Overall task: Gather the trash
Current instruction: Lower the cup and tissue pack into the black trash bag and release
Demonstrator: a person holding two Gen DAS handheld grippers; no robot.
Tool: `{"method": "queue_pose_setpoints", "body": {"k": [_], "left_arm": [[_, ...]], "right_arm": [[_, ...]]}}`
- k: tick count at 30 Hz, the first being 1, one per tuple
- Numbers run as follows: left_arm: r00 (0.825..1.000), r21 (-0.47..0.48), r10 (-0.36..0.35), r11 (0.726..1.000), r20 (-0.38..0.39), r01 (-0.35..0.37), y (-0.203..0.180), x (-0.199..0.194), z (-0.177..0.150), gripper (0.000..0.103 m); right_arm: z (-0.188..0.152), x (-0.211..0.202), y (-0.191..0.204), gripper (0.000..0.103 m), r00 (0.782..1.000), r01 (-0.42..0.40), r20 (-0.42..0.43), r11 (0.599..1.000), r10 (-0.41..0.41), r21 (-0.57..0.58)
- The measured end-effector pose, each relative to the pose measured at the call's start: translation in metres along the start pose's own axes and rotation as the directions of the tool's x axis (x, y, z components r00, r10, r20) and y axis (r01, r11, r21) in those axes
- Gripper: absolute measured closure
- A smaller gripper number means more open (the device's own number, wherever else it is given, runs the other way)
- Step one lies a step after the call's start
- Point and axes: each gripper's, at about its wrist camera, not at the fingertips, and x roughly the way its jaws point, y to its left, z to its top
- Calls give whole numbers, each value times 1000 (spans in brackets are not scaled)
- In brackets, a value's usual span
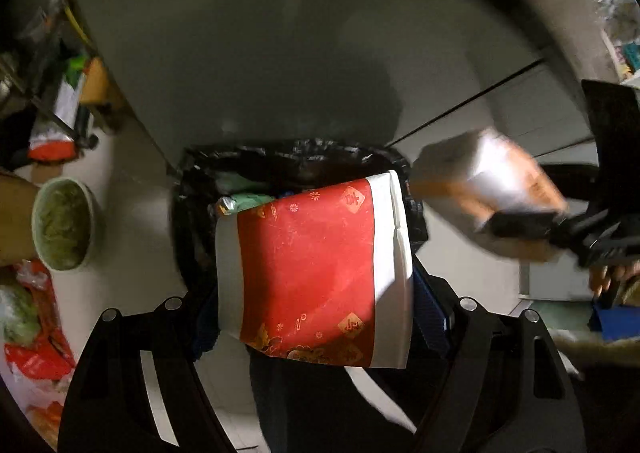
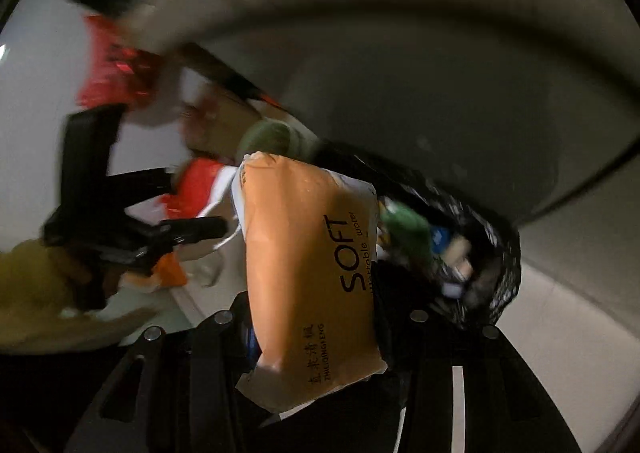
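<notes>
Left wrist view: both grippers hold trash over a black-lined bin.

Far left, a round pale green bowl of mushy greenish stuff sits on the pale floor, crinkled red and clear wrappers below it. Centre, left gripper, jaws spread wide, pinching a boxy red-and-white carton with gold printed emblems, one white edge creased; it hangs over the trash bin, whose glossy black liner is wrinkled round the rim. Right, blurred, right gripper, jaws narrow, clamping a soft orange plastic tissue pack marked "SOFT", puffy and pillow-shaped, just beside the bin's opening, green and white scraps inside.
</notes>
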Motion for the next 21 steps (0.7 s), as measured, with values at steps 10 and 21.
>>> {"method": "queue_pose_setpoints", "body": {"k": [10, 21], "left_arm": [[938, -81, 203, 969, -282, -234, 62, 161, 4, 24], [957, -6, 252, 967, -141, -256, 33, 91, 13, 23]], "right_arm": [[3, 145, -78, 26, 948, 309, -118, 945, -296, 104], [-6, 79, -64, 19, 956, 293, -44, 952, -290, 88]]}}
